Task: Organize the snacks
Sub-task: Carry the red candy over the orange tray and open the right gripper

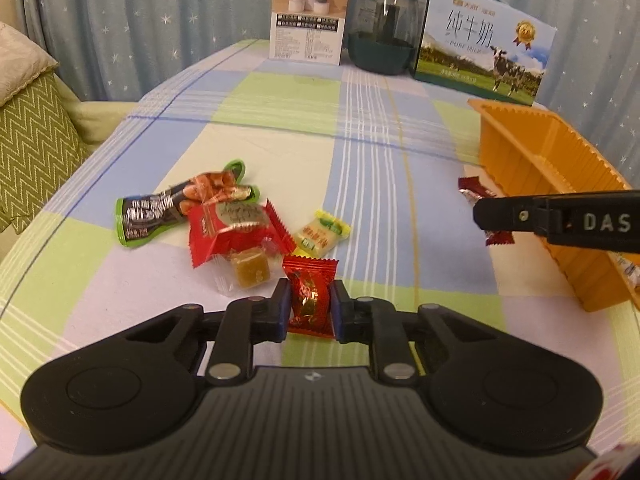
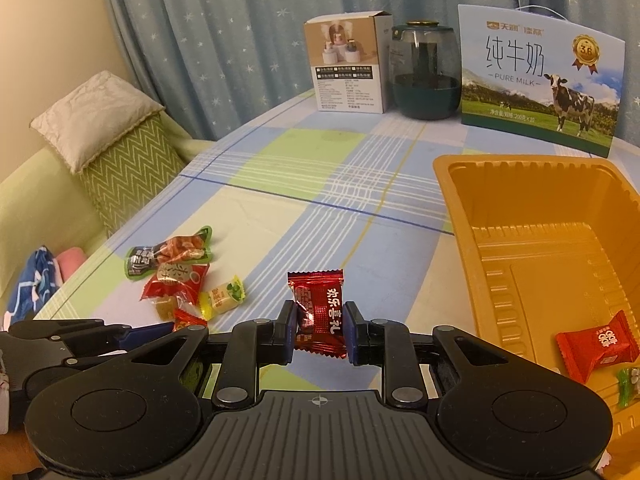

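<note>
My left gripper (image 1: 311, 304) is shut on a red foil candy (image 1: 310, 294) just above the table, beside a pile of snacks: a green-edged dark packet (image 1: 160, 212), a red packet (image 1: 232, 228), a clear-wrapped brown cube (image 1: 250, 270) and a yellow candy (image 1: 320, 234). My right gripper (image 2: 320, 330) is shut on a dark red candy (image 2: 318, 312), left of the orange tray (image 2: 460, 172). The tray holds a red candy (image 2: 596, 344) and a green-wrapped piece (image 2: 628, 384). The right gripper also shows in the left wrist view (image 1: 492, 216) next to the tray (image 1: 532, 160).
A white product box (image 2: 348, 64), a dark glass jar (image 2: 426, 72) and a milk carton box (image 2: 540, 80) stand at the table's far edge. A sofa with green cushion (image 2: 120, 176) lies left of the table.
</note>
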Motion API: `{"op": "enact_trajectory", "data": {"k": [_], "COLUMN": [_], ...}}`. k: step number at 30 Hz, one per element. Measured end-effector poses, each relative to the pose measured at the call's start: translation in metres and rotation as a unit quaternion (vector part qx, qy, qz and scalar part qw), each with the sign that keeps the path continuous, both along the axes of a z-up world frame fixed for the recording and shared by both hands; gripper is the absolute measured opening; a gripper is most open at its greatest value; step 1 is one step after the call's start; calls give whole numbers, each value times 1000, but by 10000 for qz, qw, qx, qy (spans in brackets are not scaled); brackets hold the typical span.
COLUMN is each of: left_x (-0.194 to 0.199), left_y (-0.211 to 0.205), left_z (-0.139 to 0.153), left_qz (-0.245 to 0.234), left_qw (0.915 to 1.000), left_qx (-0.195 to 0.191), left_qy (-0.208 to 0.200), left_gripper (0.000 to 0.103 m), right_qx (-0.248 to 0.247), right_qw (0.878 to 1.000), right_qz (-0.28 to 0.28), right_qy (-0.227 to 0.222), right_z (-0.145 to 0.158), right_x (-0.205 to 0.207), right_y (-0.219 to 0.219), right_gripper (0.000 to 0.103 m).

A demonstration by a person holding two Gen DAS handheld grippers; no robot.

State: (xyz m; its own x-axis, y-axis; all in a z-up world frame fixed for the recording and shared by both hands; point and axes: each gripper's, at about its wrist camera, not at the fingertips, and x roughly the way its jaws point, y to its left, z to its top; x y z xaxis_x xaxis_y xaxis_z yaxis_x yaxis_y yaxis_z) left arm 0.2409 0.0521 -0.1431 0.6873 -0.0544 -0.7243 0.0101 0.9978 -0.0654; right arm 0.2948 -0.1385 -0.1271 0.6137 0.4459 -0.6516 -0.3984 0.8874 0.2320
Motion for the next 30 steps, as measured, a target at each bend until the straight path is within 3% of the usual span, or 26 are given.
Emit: {"op": "enact_trajectory", "data": {"k": [11,18,30], "left_x": [-7,-11,-8], "left_y": [-24,-50,-99], "left_z": [29,42,59], "left_qz": [-96,-297,-800], "left_qw": [9988,9973,9920], "left_qx": [-351,-508,-735], "left_qy": [-317,-441,-636], "left_gripper": [18,18,18], "right_qx": [40,-182,-86], "right_qw": [9994,9969,9842], "right_qz": [-188,-453,-1633], "right_qy": [-303,-612,-687], "right_z": [24,36,44], "right_x": [-12,-27,-44], "right_y": [-12,-37,-123], "right_gripper": [25,25,25]}}
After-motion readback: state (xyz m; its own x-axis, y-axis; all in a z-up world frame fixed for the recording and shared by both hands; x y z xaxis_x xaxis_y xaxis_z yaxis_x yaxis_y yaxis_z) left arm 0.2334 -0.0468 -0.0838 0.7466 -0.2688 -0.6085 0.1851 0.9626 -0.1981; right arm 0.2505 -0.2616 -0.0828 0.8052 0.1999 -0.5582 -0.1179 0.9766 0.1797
